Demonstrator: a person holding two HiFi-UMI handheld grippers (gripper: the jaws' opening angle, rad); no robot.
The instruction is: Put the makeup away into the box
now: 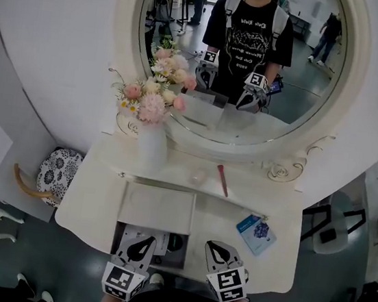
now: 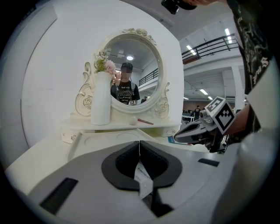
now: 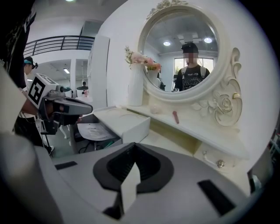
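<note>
While both pairs of jaws stand pressed together on nothing, one table (image 1: 222,217) bears one round mirror (image 1: 243,57), one white box (image 1: 157,208) at its front and one vase (image 1: 152,147). Two grippers, left (image 2: 139,146) and right (image 3: 135,148), hover near the box. One red stick (image 1: 222,180), perhaps lipstick, lies on the shelf under the mirror, apart from the box.

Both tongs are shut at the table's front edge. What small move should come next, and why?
Probably open the right tongs and reach forward to the red makeup stick on the shelf: they are shut, empty, and nearer it.
</note>
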